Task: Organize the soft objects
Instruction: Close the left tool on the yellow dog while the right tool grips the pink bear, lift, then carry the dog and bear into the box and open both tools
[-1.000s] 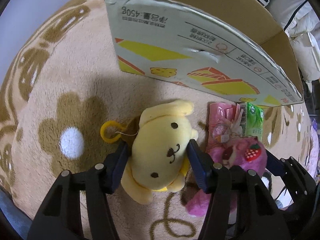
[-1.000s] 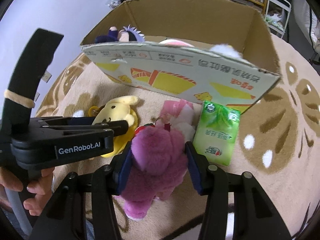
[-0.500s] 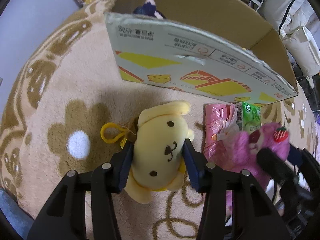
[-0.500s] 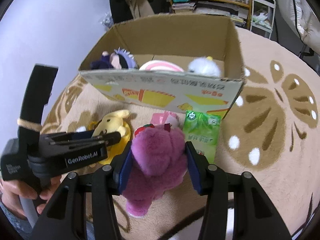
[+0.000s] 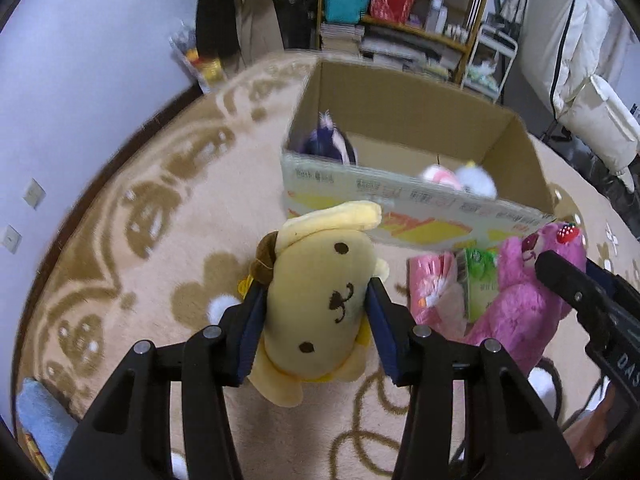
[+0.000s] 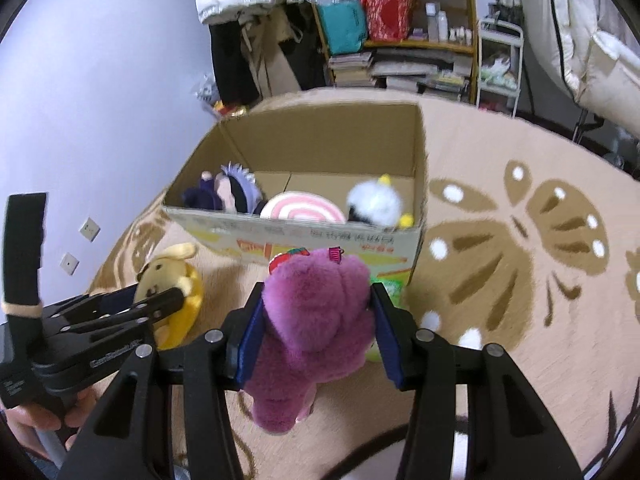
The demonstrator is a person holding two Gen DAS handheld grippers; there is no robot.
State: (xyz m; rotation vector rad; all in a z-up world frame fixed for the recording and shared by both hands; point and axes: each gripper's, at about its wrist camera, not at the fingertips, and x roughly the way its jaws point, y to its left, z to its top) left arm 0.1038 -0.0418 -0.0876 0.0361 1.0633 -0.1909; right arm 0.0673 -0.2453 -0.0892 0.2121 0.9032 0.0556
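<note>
My left gripper [image 5: 316, 320] is shut on a yellow dog plush [image 5: 316, 292], lifted off the beige rug; the same plush [image 6: 172, 284] shows at the left of the right wrist view. My right gripper [image 6: 316, 328] is shut on a purple-pink bear plush [image 6: 316, 320] with a strawberry on its head, also raised; that bear [image 5: 524, 300] appears at the right of the left wrist view. Beyond both stands an open cardboard box [image 6: 420, 184] that holds a dark-haired doll [image 6: 228, 192], a pink swirl cushion [image 6: 300, 210] and a white fluffy toy [image 6: 372, 200].
A pink packet [image 5: 432, 284] and a green packet [image 5: 480, 284] lie on the rug [image 5: 160, 240] in front of the box. A shelf with books and bags [image 6: 400, 40] stands behind it. A hand [image 6: 36, 420] holds the left gripper's handle. A blue cloth [image 5: 40, 420] lies at the lower left.
Both grippers have risen with their plush toys, lifting them off the rug, and tilted up so the box interior and the room behind now show. The left jaws squeezed tighter on the yellow dog.
</note>
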